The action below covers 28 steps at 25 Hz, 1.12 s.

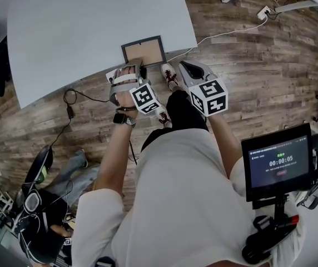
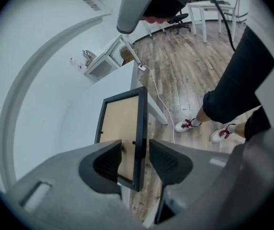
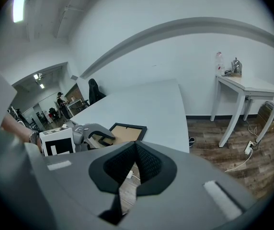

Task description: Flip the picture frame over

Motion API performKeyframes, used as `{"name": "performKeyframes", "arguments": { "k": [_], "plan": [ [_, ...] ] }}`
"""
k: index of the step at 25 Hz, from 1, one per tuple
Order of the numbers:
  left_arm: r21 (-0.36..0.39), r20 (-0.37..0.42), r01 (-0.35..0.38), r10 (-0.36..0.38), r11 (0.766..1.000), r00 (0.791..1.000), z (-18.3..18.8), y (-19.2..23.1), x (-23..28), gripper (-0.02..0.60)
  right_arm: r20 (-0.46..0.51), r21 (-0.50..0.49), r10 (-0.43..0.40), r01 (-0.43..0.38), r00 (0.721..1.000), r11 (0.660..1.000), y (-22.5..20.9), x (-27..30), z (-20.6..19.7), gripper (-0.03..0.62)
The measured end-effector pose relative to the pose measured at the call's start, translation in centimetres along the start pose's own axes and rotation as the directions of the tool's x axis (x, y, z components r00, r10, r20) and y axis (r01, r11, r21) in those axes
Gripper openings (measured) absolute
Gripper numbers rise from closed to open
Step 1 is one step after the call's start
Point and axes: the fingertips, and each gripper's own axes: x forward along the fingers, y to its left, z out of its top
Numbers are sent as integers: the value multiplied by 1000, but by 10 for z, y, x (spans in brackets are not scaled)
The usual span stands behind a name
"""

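The picture frame [image 1: 143,51], black-rimmed with its brown backing up, lies near the front edge of the pale grey table [image 1: 81,32]. My left gripper [image 1: 138,64] is at the frame's near edge. In the left gripper view the frame [image 2: 120,123] runs between the jaws of that gripper [image 2: 135,152]: its dark side rail sits between the pads, with a gap showing on the left pad's side, so the gripper is open. My right gripper [image 1: 185,67] hangs off the table over the floor, to the right of the frame. Its jaws [image 3: 136,145] meet at the tips with nothing in them.
A white cable [image 1: 220,36] runs over the wood floor to a power strip [image 1: 263,13]. The person's shoes [image 1: 170,77] stand at the table's edge. A tablet on a stand [image 1: 278,161] is at the right, and a white side table [image 3: 245,87] stands beyond.
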Motion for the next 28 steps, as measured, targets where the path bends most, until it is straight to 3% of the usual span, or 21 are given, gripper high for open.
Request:
{"name": "performKeyframes", "arguments": {
  "k": [5, 20, 25, 28],
  "plan": [
    [-4, 13, -20, 20, 1000, 1000, -1, 6, 0, 166, 1, 3, 1, -1, 1000, 1000, 1, 2, 1, 2],
    [-79, 64, 115, -110, 990, 992, 9, 24, -29, 91, 43, -7, 42, -42, 998, 999, 15, 16, 29, 2],
    [-138, 111, 173, -158, 975, 981, 21, 31, -41, 78, 67, -16, 36, -35, 997, 999, 9, 16, 46, 2],
    [-217, 160, 234, -201, 948, 966, 25, 30, -47, 78, 73, -23, 34, -32, 997, 999, 8, 18, 53, 3]
  ]
}}
